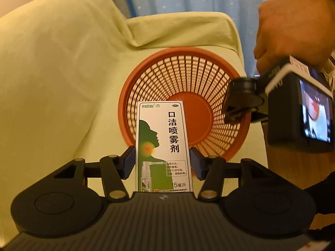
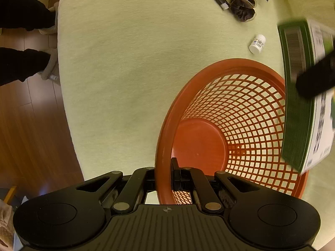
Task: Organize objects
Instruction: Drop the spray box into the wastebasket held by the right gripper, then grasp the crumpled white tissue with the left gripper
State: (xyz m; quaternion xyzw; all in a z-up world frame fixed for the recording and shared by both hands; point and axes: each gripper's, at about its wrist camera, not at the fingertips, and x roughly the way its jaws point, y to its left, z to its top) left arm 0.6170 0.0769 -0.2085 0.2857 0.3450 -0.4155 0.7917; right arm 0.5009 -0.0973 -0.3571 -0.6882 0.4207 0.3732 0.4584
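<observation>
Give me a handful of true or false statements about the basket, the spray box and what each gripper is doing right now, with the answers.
1. The left gripper holds the spray box over the orange basket. True.
2. The right gripper is shut on the basket's rim. True.
3. The basket already holds several items. False: its inside looks bare.
4. A small white bottle lies on the cushion beyond the basket. True.
5. The basket stands on the wooden floor. False: it sits on the pale green cushion.

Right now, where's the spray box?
In the left wrist view the spray box sits upright between the left gripper fingers, held over the near rim of the orange basket.
</observation>
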